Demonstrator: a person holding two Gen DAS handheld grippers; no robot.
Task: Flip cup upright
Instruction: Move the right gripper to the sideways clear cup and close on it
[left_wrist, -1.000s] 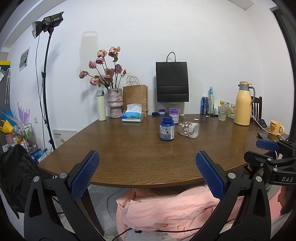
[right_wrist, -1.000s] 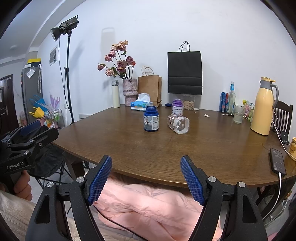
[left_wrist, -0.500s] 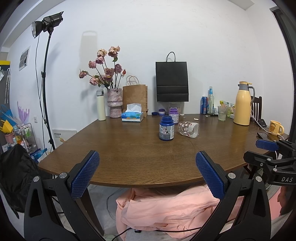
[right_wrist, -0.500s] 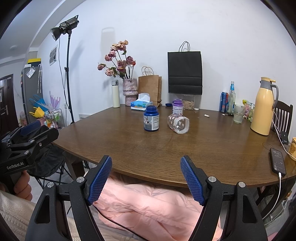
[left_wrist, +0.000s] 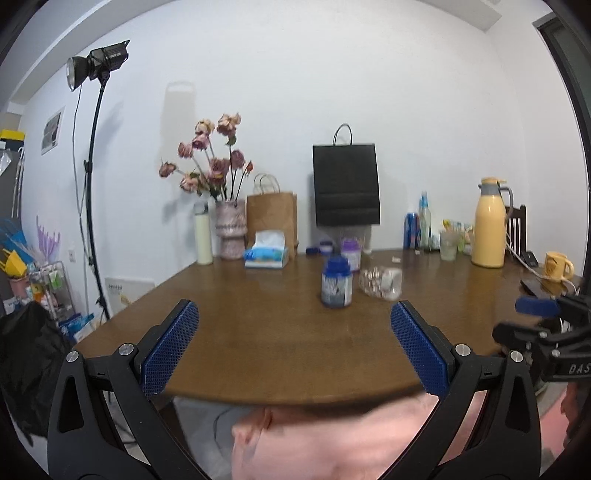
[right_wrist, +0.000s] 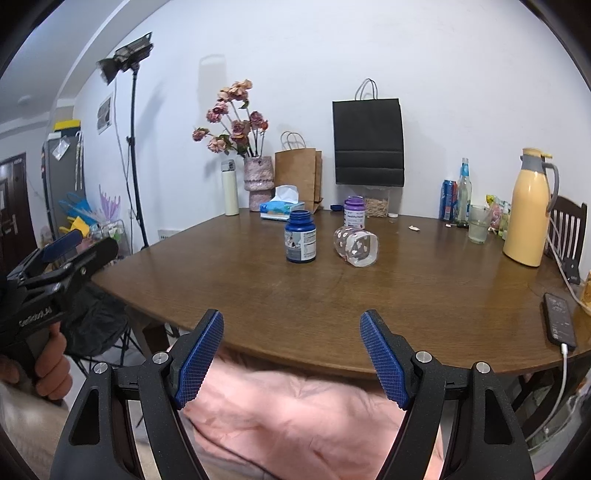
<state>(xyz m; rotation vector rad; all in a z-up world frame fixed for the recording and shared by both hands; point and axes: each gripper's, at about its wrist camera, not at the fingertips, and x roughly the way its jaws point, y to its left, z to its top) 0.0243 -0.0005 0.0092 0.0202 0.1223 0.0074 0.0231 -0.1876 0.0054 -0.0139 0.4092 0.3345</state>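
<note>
Brown wood of the table (right_wrist: 406, 295) runs bare from its near curved edge to the blue bottle (right_wrist: 300, 236). Just right of that bottle, the clear patterned cup (right_wrist: 356, 246) lies on its side. Left claw (left_wrist: 295, 354) and right claw (right_wrist: 291, 360) hang spread wide at the near edge, holding nothing.

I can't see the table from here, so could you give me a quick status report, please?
Left gripper and right gripper open, empty, short of table. Cup on its side. Blue bottle stands close beside it.
</note>
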